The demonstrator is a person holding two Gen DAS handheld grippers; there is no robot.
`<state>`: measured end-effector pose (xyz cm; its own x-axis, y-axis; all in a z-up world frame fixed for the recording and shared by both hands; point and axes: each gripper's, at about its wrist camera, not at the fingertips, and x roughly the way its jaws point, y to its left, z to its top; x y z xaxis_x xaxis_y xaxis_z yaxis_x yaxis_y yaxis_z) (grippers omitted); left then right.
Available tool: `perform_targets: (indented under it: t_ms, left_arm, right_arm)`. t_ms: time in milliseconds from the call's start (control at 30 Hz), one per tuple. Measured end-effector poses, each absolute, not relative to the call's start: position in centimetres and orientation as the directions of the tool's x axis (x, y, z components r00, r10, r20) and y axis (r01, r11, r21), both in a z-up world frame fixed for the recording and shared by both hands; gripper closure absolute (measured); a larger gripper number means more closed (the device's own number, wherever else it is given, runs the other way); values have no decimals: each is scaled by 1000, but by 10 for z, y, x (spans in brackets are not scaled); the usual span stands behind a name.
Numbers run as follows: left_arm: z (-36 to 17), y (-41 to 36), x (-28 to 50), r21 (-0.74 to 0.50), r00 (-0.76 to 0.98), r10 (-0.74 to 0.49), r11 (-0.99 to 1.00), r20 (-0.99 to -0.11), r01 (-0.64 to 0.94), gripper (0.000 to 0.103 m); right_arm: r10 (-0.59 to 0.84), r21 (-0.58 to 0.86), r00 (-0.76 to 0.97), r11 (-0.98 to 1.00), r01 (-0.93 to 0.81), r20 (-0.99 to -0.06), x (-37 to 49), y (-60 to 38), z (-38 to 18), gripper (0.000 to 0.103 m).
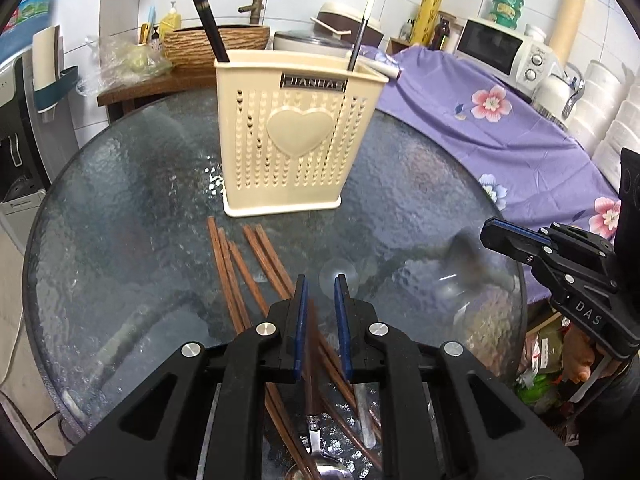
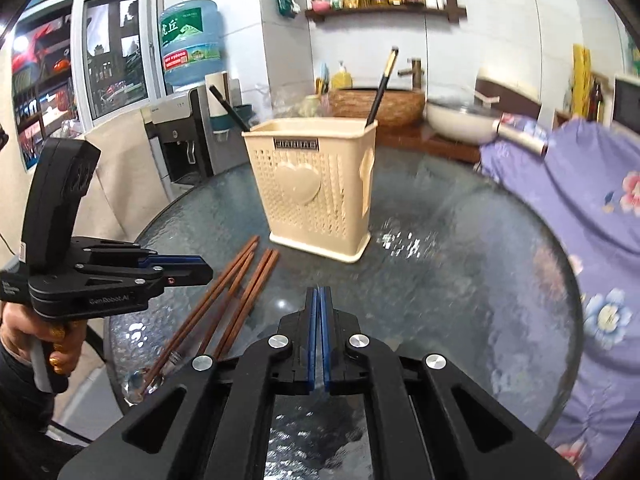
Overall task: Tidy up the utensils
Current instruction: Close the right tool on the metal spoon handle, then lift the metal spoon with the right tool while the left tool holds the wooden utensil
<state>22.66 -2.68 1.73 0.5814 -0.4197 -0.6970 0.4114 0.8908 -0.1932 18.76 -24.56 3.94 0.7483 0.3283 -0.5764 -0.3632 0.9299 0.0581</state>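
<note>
A cream perforated utensil holder with a heart stands on the round glass table; two black chopsticks stick out of it. Several brown wooden chopsticks lie on the glass in front of it, with a metal spoon at the near end. My left gripper is open and empty, low over the chopsticks. My right gripper is shut and empty, to the right of the chopsticks; it also shows in the left wrist view. The holder stands beyond it.
A purple flowered cloth covers the surface to the right of the table. A wooden basin, a pot and a microwave stand behind. A water dispenser stands at the left.
</note>
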Motion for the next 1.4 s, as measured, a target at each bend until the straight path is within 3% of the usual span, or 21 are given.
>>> perform_targets:
  t_ms: [467, 500, 567, 600, 633, 700, 767, 833, 1067, 1400]
  left_arm:
    - [17, -20, 233, -163, 599, -383, 907, -703, 389, 89]
    - [15, -21, 233, -143, 604, -368, 911, -707, 388, 89]
    - [10, -24, 232, -107, 605, -342, 915, -719, 390, 89]
    - [8, -26, 232, -105, 597, -343, 912, -725, 396, 88]
    - [4, -27, 232, -106, 585, -346, 909, -734, 404, 87]
    - [-3, -29, 233, -100, 574, -338, 909, -746, 404, 81]
    - [-10, -30, 235, -97, 563, -332, 909, -757, 405, 67]
    - [-17, -31, 238, -100, 550, -329, 909, -767, 404, 63]
    - [-28, -41, 240, -56, 540, -309, 899, -783, 434, 63]
    - [-40, -45, 244, -35, 524, -295, 892, -799, 450, 63]
  right_arm:
    - [292, 101, 712, 949, -299, -638, 198, -249, 29, 101]
    - [274, 97, 709, 955, -281, -650, 199, -249, 27, 98]
    - [264, 108, 697, 960, -260, -667, 199, -250, 22, 83]
    - [266, 121, 690, 960, -252, -673, 199, -250, 19, 68]
    - [262, 128, 685, 962, -241, -680, 199, -250, 16, 63]
    - [241, 119, 679, 968, -221, -694, 199, -249, 12, 63]
    - [203, 95, 668, 976, -195, -716, 199, -248, 5, 63]
    - [185, 92, 644, 980, -175, -742, 200, -247, -1, 63]
    - [138, 98, 565, 990, -102, -813, 199, -242, -20, 63]
    - [86, 61, 532, 996, -64, -842, 206, -224, -35, 63]
